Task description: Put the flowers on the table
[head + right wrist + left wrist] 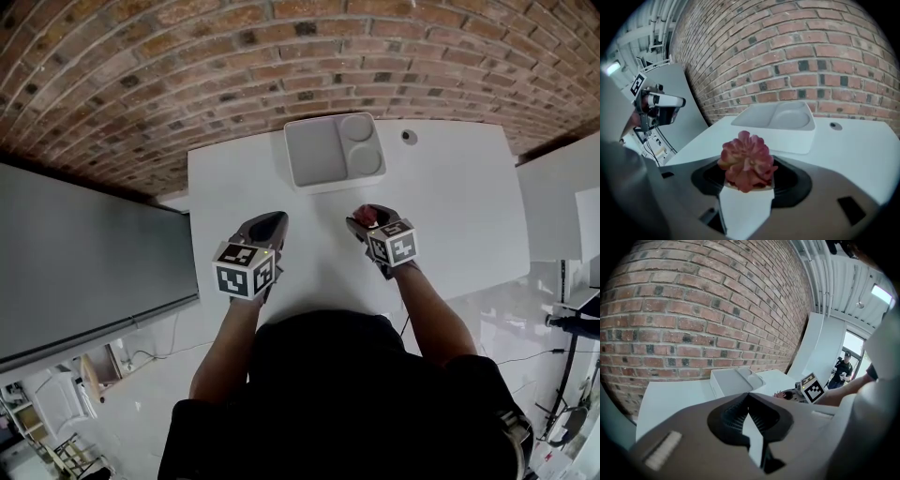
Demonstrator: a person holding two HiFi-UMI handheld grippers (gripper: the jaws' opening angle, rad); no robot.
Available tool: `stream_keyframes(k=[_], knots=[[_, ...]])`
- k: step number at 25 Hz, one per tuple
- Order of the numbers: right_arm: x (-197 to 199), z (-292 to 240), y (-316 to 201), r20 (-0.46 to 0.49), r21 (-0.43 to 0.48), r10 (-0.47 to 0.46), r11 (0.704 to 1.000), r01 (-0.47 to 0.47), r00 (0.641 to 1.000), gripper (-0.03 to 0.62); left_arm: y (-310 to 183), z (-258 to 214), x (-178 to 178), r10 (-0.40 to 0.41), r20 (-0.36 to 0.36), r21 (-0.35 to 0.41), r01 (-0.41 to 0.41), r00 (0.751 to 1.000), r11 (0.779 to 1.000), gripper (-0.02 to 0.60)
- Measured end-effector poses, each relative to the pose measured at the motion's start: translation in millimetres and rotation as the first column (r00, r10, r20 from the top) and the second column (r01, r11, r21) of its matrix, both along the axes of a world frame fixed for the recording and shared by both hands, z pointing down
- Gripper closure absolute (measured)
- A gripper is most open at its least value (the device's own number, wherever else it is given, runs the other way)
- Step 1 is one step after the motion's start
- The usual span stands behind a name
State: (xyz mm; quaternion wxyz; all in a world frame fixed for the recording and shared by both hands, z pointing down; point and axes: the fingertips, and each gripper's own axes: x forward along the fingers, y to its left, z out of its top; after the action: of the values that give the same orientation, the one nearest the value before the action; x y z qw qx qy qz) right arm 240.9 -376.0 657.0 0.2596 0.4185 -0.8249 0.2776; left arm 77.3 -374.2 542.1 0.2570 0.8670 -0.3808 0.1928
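The right tongs (748, 188) pinch a pink flower (747, 160) by its pale base, so the bloom stands upright between the jaws, held over the near part of the white surface (450, 206). The left tongs (749, 401) are pressed together at the tips with nothing between them, and they hang beside the right pair over the same near part. Farther off lies a white tray (333, 150) with one rectangular and two round hollows, at the far edge of the surface, close to the brick wall (187, 66).
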Motion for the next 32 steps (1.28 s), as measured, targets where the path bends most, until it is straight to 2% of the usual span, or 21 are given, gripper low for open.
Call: stream_keyframes(k=[7,15,32], knots=[[2.4,15.9,-7.7,-0.028,-0.005,-0.010,1.000,0.009,1.000,0.345,3.6,1.3,-10.1,-0.031,0.024,-0.010,0.031,0.999,0.999,0.570],[6.1,35.4,-9.9,-0.007,-0.024,0.013,1.000,-0.013,1.000,0.345,7.3,-0.5,-23.1,-0.048,0.049,-0.013,0.048,0.998,0.999,0.569],[5.0,59.7,0.4,-0.026,-0.039,0.030,0.999,-0.031,0.999,0.345,22.2,-4.1,-27.6,-0.006,0.079,-0.020,0.008,0.997,1.000,0.569]])
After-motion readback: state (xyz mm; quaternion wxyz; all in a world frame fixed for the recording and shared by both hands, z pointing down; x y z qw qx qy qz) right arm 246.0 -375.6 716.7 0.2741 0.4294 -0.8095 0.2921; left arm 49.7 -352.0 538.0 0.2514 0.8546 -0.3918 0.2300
